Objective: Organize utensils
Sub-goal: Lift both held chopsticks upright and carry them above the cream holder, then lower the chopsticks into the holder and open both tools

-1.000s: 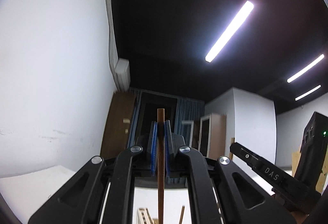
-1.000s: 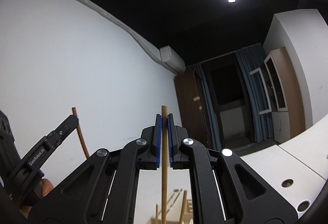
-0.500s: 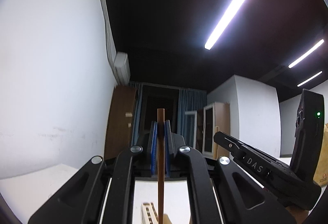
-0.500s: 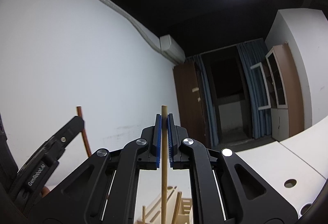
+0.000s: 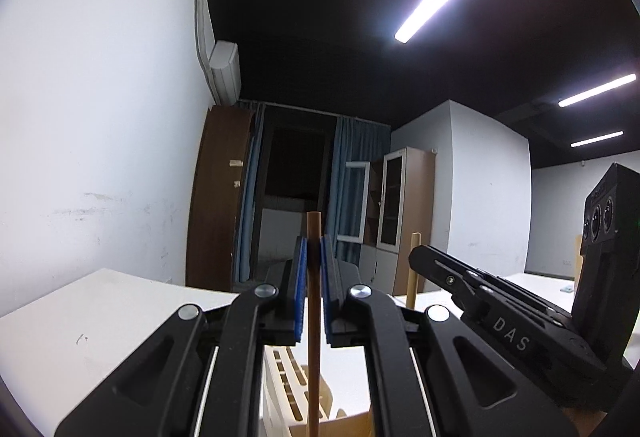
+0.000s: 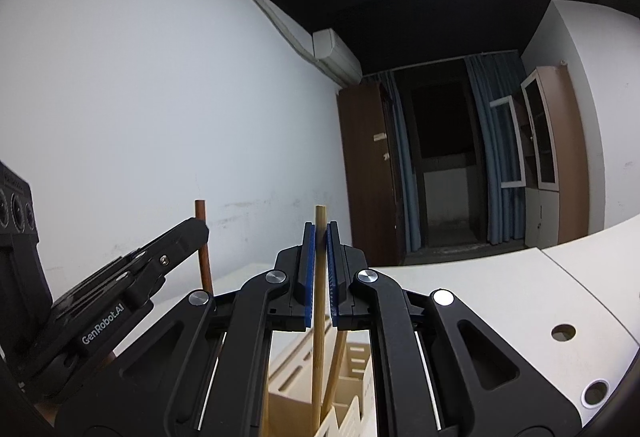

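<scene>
Two grippers (image 5: 314,261) (image 6: 319,253), two held sticks (image 5: 313,317) (image 6: 319,317), one wooden utensil holder (image 6: 352,361), one white table (image 6: 500,301)

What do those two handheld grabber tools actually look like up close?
Both look alike: matte black plastic linkage arms with triangular cut-outs and round silver pivot bolts, ending in two narrow fingers faced with blue ribbed pads. From the left gripper, the right one's side reads "DAS" in pale letters. From the right gripper, the left one's side reads "GenRobot.AI". No cables or sleeves show.

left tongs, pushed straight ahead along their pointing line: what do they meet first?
Way looks free: the left tongs, shut on the dark wooden stick, point level over the white table toward the far dark doorway. Depth unclear.
</scene>
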`<act>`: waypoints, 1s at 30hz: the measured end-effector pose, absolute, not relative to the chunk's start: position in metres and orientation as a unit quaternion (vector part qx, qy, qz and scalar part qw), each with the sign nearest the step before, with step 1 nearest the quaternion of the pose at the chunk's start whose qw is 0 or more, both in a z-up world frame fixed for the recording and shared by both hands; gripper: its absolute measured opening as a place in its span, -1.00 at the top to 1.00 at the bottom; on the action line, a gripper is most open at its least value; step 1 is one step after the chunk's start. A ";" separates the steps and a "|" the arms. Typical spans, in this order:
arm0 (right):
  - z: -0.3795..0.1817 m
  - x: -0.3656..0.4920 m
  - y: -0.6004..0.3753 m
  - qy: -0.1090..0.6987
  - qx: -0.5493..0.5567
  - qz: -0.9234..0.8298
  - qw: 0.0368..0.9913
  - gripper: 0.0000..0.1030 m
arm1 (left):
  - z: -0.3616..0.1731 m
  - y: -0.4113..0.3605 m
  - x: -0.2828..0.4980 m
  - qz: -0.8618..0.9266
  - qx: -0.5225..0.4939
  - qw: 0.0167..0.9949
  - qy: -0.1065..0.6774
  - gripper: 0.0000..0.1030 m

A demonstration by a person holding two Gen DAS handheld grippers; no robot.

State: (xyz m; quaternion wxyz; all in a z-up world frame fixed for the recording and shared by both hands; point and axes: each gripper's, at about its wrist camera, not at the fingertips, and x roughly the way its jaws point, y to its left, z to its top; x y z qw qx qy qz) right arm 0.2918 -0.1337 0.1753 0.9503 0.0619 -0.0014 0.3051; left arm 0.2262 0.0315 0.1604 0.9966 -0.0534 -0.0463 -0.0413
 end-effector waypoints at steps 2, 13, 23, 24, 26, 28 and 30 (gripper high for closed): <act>0.172 0.290 -0.133 0.004 0.056 0.305 0.951 0.90 | 0.155 0.031 0.224 -0.044 -0.051 0.997 -0.040 0.87; 0.162 0.282 -0.129 0.033 0.038 0.310 0.950 0.90 | 0.145 0.031 0.235 -0.053 -0.039 0.998 -0.013 0.87; 0.159 0.286 -0.128 0.057 0.025 0.312 0.948 0.89 | 0.141 0.038 0.244 -0.059 -0.046 0.997 0.009 0.87; 0.160 0.287 -0.128 0.059 0.026 0.312 0.948 0.89 | 0.140 0.039 0.245 -0.058 -0.046 0.997 0.013 0.87; 0.156 0.285 -0.129 0.063 0.025 0.312 0.948 0.89 | 0.139 0.041 0.247 -0.057 -0.049 0.997 0.019 0.87; 0.155 0.284 -0.129 0.067 0.024 0.314 0.947 0.89 | 0.137 0.042 0.248 -0.059 -0.050 0.997 0.026 0.87; 0.153 0.283 -0.129 0.071 0.022 0.313 0.947 0.89 | 0.135 0.042 0.250 -0.059 -0.050 0.997 0.029 0.87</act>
